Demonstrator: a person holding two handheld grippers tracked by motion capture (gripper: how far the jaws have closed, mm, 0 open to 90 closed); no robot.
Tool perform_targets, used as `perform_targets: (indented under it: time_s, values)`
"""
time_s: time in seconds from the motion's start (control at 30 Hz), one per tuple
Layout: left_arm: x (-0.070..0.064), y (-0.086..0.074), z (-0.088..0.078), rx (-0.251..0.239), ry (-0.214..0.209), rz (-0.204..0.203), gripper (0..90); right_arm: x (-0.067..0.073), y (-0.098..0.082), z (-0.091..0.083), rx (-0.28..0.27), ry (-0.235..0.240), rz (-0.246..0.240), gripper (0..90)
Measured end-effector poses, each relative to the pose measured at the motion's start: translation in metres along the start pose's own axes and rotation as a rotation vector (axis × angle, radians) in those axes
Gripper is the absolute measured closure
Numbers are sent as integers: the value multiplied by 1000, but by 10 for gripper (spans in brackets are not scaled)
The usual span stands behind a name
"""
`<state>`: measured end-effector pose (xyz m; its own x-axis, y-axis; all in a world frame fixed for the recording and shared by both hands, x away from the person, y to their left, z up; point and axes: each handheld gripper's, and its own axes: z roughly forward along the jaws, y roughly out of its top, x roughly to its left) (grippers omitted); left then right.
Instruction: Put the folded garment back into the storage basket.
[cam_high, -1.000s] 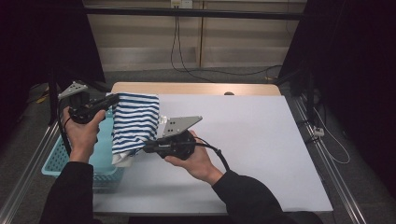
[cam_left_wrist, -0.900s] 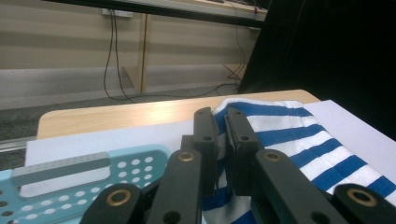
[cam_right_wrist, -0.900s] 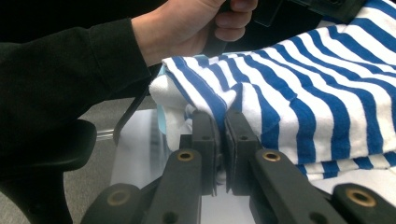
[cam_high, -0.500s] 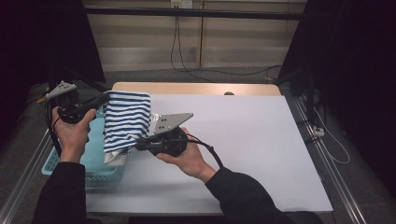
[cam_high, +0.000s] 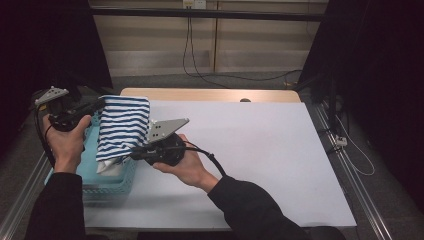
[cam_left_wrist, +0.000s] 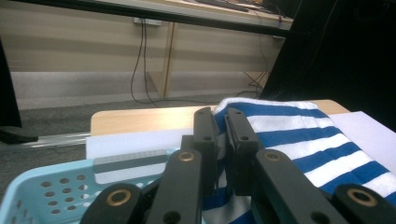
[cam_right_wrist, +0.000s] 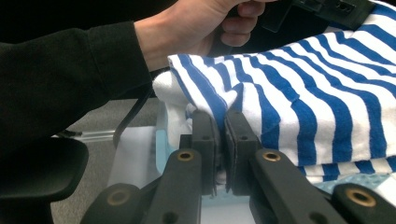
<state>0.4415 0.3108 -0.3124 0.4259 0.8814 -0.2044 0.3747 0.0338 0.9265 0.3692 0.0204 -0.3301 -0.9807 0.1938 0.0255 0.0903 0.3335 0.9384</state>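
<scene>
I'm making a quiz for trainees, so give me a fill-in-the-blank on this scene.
1. Both tongs, the left tongs and the right tongs, are shut on the ____ towel.
2. The towel's stripes are white and ____.
3. Below the towel stands a light-blue ____ with holes in its wall.
4. The sheet covering the table is ____.

Missing words: striped; blue; basket; white
</scene>
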Motion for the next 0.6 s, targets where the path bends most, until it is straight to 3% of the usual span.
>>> perform_targets:
  time_s: [0.6]
  values:
    - [20, 2, -1, -1, 42, -6, 846, -9, -1, 26, 4, 1, 33, 850]
